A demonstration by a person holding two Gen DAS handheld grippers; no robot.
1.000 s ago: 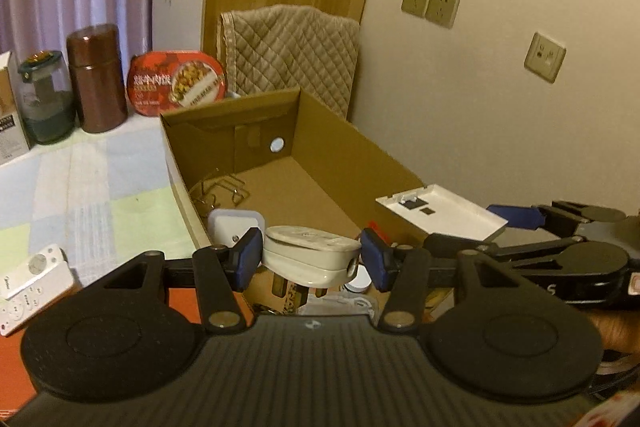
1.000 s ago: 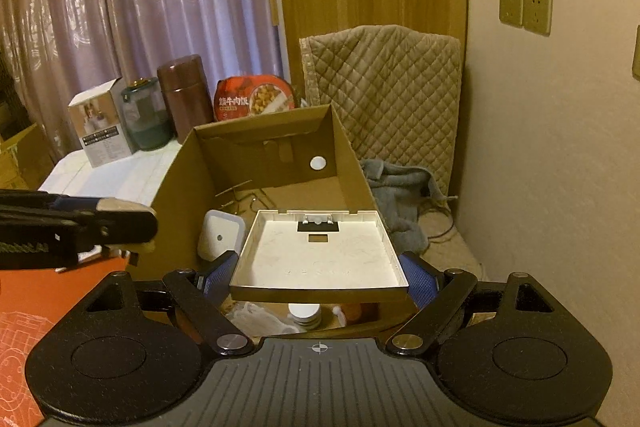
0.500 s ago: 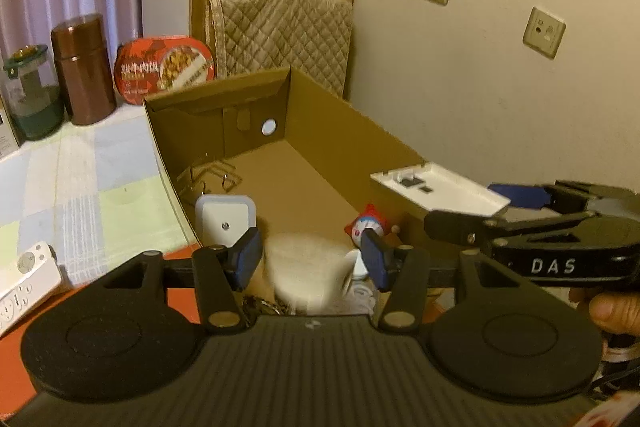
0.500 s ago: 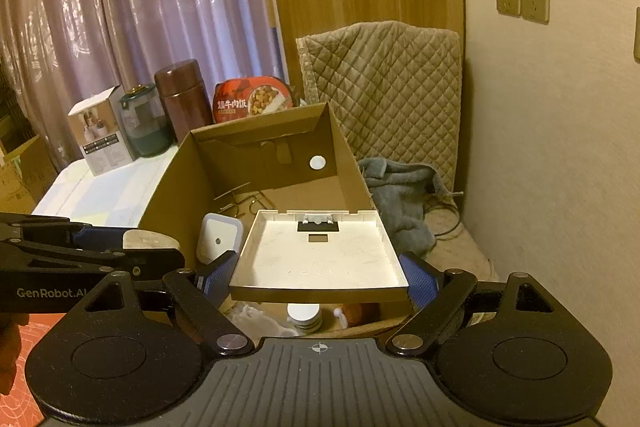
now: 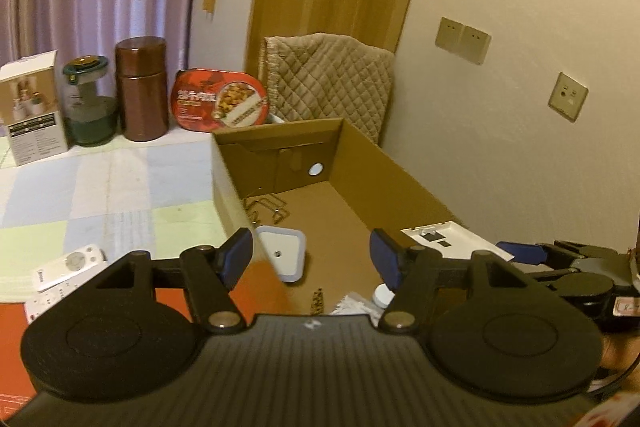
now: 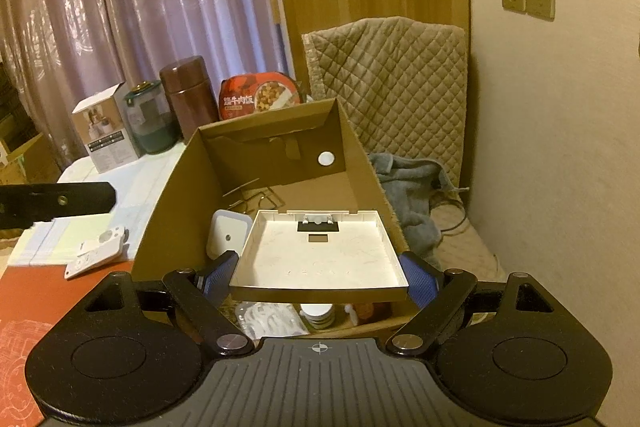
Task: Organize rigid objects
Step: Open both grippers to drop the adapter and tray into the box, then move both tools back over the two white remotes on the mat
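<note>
Two jaws of the right gripper [image 6: 318, 277] clamp the white tray [image 6: 320, 259]; left gripper [image 5: 311, 259] gapes empty.

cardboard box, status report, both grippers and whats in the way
Left gripper open, empty. Right gripper shut on white tray, over cardboard box. White square container below; drop path otherwise open.

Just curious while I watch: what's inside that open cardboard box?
Inside the cardboard box: a white square container, thin wire pieces, a small round white jar. The white tray, clamped in the right gripper, hides more.
</note>
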